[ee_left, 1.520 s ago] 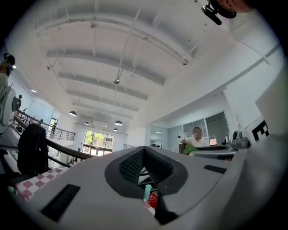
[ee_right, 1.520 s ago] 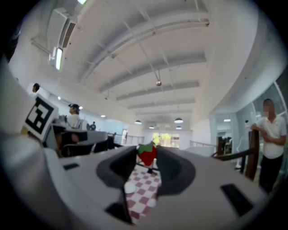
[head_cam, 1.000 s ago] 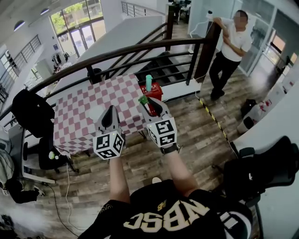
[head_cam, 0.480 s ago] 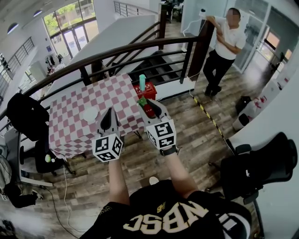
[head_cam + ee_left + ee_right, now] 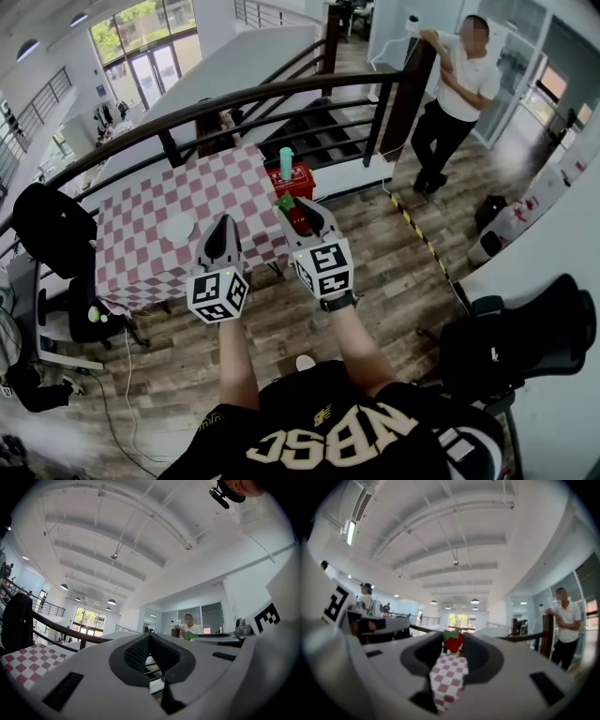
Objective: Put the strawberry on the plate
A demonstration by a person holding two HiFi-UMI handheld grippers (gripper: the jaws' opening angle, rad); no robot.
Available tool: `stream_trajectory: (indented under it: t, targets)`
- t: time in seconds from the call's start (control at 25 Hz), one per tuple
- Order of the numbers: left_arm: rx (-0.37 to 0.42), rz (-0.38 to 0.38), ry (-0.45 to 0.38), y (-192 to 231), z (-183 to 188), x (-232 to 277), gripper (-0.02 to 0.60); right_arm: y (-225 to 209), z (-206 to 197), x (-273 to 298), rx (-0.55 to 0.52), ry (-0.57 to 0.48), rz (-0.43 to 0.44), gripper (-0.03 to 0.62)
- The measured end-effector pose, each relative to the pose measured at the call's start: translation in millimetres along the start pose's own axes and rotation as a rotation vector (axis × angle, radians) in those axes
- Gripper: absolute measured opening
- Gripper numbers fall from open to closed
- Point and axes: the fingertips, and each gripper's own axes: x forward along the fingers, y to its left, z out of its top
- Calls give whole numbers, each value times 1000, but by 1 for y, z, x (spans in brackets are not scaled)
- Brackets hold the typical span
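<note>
While the strawberry (image 5: 453,641) is gripped by its red body between the jaws of the right gripper (image 5: 292,214), the left gripper (image 5: 150,638) is held alongside with its jaws pressed together on nothing. Both are carried raised and roughly level in front of the person, with the fruit seen over the near right part of the checked table (image 5: 141,258). The carrying step appears to be under way. It would be done well if the grip were kept steady and light, so that the fruit is neither squashed nor dropped. The right gripper should then be brought leftward and down until the fruit hangs just above the white plate (image 5: 178,228), which lies on the left part of the table, and only there should the jaws be parted. The left gripper is seen between fruit and plate in the head view, so it may have to be drawn aside. Beyond the table's right edge a red box (image 5: 304,178) is seen with a teal tube (image 5: 285,163) upright at it. A black chair (image 5: 52,216) is placed at the left side. Farther off a dark curved railing (image 5: 234,98) is seen, and a bystander (image 5: 457,89) is leaning at its post, well clear of the path.
</note>
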Motion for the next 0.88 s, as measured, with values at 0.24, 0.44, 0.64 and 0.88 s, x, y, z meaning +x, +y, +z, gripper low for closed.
stream_trajectory:
  t: [0.24, 0.44, 0.64, 0.88]
  targets:
    - [20, 4, 13, -3, -6, 18, 14, -17, -3, 11, 33, -9, 4, 146]
    - [26, 26, 11, -5, -7, 29, 14, -26, -5, 15, 41, -16, 26, 146]
    - [58, 72, 41, 7, -18, 20, 14, -22, -17, 29, 84, -12, 67, 146]
    - [51, 167, 59, 65, -29, 9, 14, 28, -36, 74, 92, 24, 186, 146]
